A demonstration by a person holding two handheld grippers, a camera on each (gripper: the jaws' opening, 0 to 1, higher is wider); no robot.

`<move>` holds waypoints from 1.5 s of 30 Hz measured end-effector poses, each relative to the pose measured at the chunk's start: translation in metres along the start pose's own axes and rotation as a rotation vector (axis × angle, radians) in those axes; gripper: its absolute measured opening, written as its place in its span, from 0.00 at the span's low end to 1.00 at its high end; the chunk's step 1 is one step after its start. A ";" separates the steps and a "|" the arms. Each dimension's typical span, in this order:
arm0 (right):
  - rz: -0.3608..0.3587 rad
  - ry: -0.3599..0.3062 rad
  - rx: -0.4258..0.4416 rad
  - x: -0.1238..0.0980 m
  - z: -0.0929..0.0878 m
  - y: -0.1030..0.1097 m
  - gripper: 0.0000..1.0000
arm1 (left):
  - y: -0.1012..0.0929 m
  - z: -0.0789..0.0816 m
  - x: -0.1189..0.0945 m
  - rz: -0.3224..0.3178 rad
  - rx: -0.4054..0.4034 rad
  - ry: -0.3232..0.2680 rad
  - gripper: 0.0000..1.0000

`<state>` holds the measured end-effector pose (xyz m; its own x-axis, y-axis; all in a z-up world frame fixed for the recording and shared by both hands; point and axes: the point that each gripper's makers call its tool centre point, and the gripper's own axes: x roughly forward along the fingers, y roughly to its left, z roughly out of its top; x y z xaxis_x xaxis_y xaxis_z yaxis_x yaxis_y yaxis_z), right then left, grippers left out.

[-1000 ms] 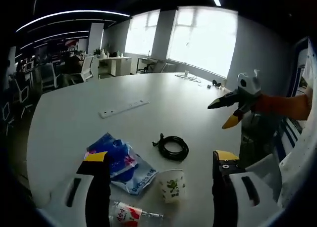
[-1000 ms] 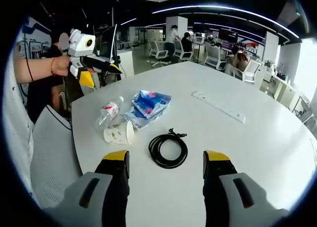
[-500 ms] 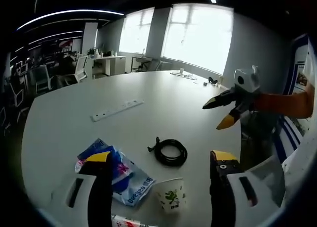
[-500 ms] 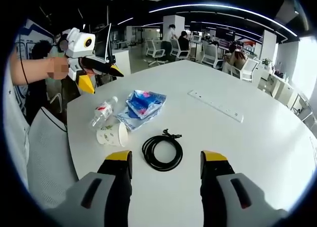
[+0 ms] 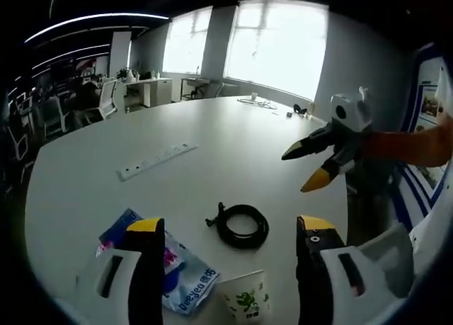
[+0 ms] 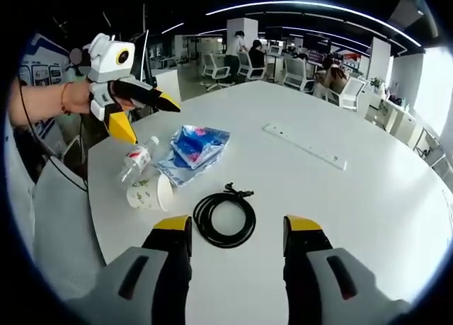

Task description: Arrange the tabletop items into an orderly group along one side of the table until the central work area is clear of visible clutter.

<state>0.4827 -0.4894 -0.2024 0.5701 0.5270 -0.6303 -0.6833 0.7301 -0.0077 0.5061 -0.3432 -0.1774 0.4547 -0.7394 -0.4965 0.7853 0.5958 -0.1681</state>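
Bottle [image 6: 136, 158] beside cup [image 6: 148, 193], right gripper view

Bright window glare, ceiling strip lights, strong fisheye edge distortion.

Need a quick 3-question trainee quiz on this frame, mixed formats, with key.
1. True or false: the coiled black cable lies directly ahead of the right gripper, between its open jaws in the right gripper view.
2. Multiple choice: the paper cup is A) standing upright, B) lying on its side, C) stacked on the water bottle.
3. Fill in: the long white item lying apart from the clutter, toward the table's middle, is a ____.

Key: 1 true. 2 B. 3 power strip.
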 end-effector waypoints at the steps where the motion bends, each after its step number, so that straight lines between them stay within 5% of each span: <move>1: -0.001 -0.001 0.004 0.001 0.000 -0.001 0.51 | 0.000 0.000 0.001 0.000 0.001 0.001 0.76; 20: -0.007 0.031 0.045 0.033 -0.011 -0.011 0.45 | -0.009 -0.019 0.063 -0.032 0.018 0.107 0.67; 45: -0.007 0.117 0.065 0.075 -0.037 -0.012 0.39 | -0.003 -0.059 0.099 -0.014 -0.020 0.273 0.54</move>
<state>0.5164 -0.4747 -0.2784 0.5152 0.4703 -0.7165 -0.6464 0.7622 0.0355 0.5241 -0.3998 -0.2765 0.3112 -0.6374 -0.7049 0.7810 0.5941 -0.1925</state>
